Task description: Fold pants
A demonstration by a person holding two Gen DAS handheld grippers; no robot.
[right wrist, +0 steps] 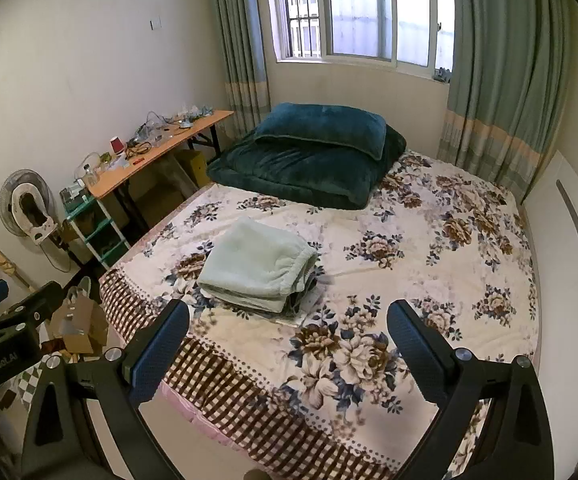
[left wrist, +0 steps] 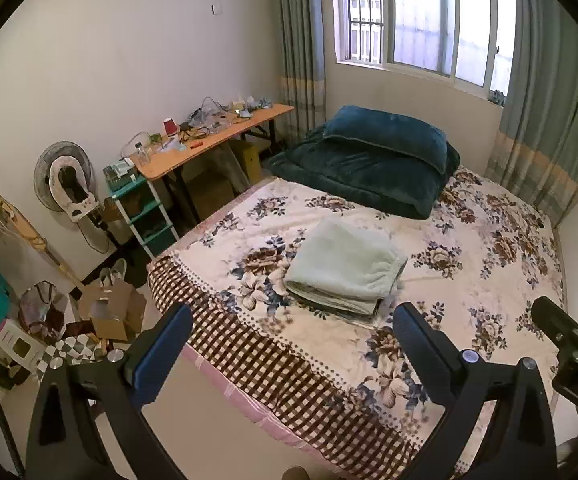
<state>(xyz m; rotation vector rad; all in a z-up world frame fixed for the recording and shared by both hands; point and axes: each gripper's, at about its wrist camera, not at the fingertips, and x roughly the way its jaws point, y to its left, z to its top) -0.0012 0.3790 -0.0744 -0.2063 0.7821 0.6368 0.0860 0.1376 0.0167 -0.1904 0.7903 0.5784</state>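
Nearest you, your left gripper (left wrist: 291,344) has its jaws spread wide with nothing between them, held off the foot of the bed (left wrist: 329,412). Your right gripper (right wrist: 289,340) is the same: fully spread, empty, hanging over the checked border of the floral bedspread (right wrist: 409,256). Each wrist view catches the other tool at its edge, so the two sit side by side, apart from the cloth.

Just beyond both sets of fingers lie the pale green pants (left wrist: 345,266), already folded into a thick, squarish bundle on top of a small stack of other folded clothes (left wrist: 363,314). The bundle sits near the foot of the bed, straight ahead of your left gripper and ahead and to the left of your right one. Its elastic waistband end (right wrist: 299,266) faces your right side; its longer edge runs roughly away from you. The left gripper looks the better lined up; by the look of it, little folding remains.

Farther back, a dark teal quilt (right wrist: 305,172) with a pillow on it lies under the window (right wrist: 353,12).
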